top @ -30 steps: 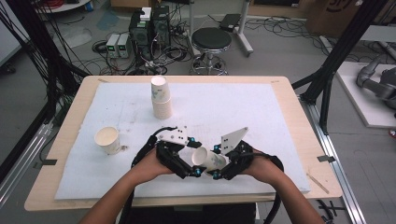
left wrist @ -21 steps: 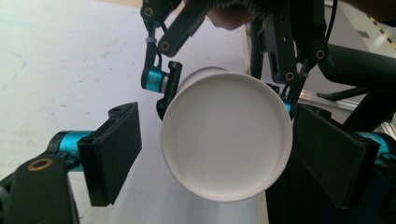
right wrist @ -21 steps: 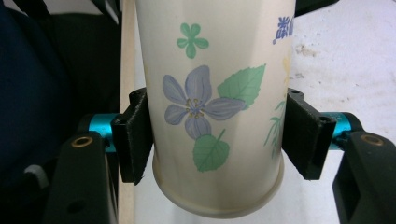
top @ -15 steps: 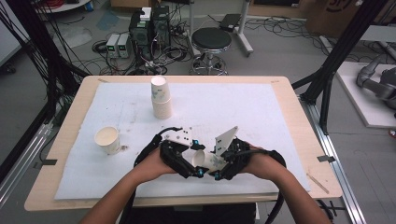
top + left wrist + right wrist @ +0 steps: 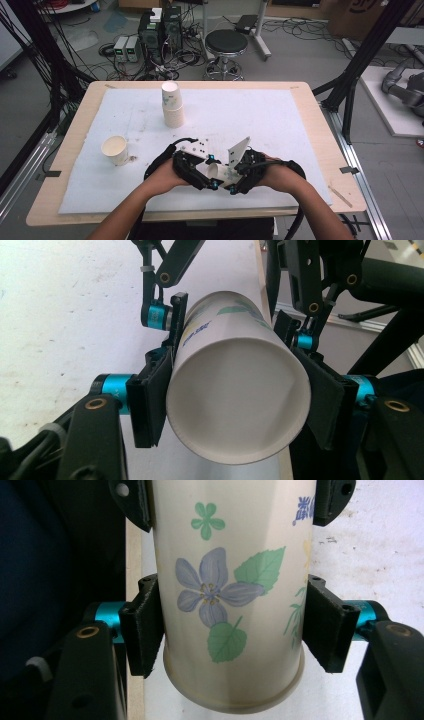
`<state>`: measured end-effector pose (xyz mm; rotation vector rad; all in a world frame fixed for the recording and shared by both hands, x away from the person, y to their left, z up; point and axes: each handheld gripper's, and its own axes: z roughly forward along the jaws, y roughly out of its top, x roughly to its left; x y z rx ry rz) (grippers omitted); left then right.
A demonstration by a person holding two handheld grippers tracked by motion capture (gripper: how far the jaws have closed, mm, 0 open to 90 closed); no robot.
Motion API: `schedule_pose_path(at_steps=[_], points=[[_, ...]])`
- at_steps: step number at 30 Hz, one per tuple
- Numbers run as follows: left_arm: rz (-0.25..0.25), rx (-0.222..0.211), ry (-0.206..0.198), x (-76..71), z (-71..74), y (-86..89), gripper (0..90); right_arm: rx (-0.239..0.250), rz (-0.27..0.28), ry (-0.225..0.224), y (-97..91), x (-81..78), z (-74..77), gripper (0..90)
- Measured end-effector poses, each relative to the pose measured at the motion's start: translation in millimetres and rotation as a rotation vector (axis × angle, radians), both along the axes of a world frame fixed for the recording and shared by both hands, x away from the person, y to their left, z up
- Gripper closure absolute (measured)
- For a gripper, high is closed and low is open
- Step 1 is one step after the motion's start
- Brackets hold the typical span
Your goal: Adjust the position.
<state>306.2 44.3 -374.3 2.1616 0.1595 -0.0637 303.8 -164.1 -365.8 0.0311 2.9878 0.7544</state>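
Your left tool (image 5: pixel 202 176) has just been closing, and its pads now pinch the rim end of the floral paper cup (image 5: pixel 220 175); a second ago that tool stood spread with the cup held by the other side alone. Your right tool (image 5: pixel 239 181) is pinching the cup's base end, so both tools grip the same cup, lying on its side above the white mat (image 5: pixel 280 125), well in front of the stack of upturned cups (image 5: pixel 172 105). I'd judge this as a handover or a pull to separate nested cups: with 2 grips set, 1 can now let go or draw away.

The single upright cup (image 5: pixel 115 150) stands to the left of the held cup.

The print shows a purple flower, green leaves, and small blue lettering, too blurred to read.
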Motion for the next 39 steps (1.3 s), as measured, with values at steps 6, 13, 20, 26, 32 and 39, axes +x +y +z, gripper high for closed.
schedule_pose_path(at_steps=[6, 13, 20, 26, 32, 39], points=[[0.038, -0.047, -0.013, 0.5, 1.6, 7.4, 36.8, 0.119, -0.050, -0.009, -8.8, 0.4, 2.5, 22.8], [0.095, -0.130, -0.001, -0.7, -3.7, 20.3, 36.9, 0.346, -0.126, 0.012, -32.3, 1.0, 11.5, 22.1], [0.154, -0.208, -0.013, -0.2, -6.3, 32.7, 36.7, 0.535, -0.208, 0.002, -51.8, -3.0, 13.1, 22.0], [0.182, -0.255, -0.023, -1.6, -7.0, 39.0, 36.6, 0.622, -0.266, -0.044, -63.8, -8.2, 5.7, 20.2], [0.194, -0.285, -0.033, -2.9, -8.3, 42.3, 36.7, 0.684, -0.279, -0.049, -70.7, -12.2, -1.6, 20.3], [0.187, -0.346, -0.041, -5.8, -9.1, 46.0, 36.8, 0.764, -0.299, -0.044, -75.0, -17.0, -13.9, 20.6]])
